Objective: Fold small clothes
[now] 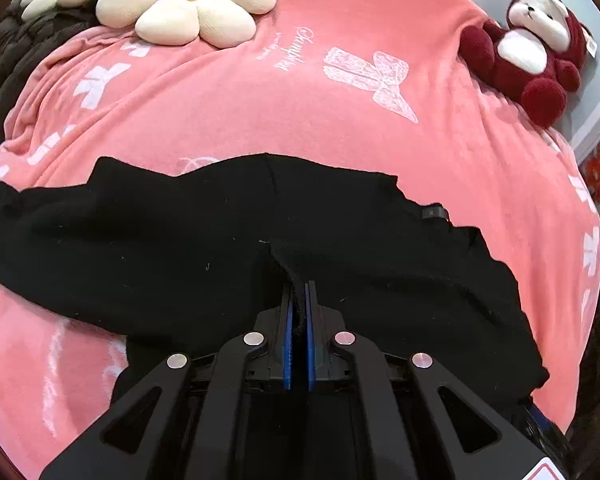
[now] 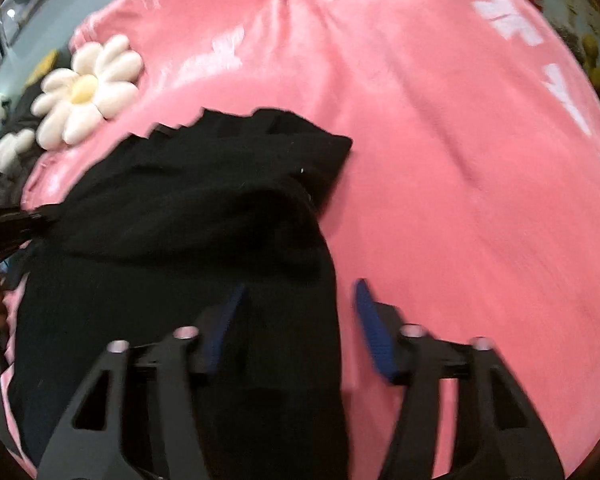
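A black garment (image 1: 180, 240) lies spread on a pink blanket (image 1: 300, 100) printed with white bows. My left gripper (image 1: 299, 292) is shut on a pinched ridge of the black cloth, which shows between its blue pads. In the blurred right wrist view the same garment (image 2: 180, 200) lies bunched at the left. My right gripper (image 2: 300, 304) stands over its right edge, and its blue fingers (image 2: 366, 312) are apart. Cloth lies between the jaws toward the left finger, and pink blanket shows beside the right one. The pads do not press on the cloth.
A cream flower-shaped cushion (image 1: 188, 0) lies at the far left of the blanket, also the flower cushion (image 2: 86, 88). A dark red and white plush bear (image 1: 532, 52) sits at the far right edge. A dark quilted item (image 1: 12, 48) lies beyond the cushion.
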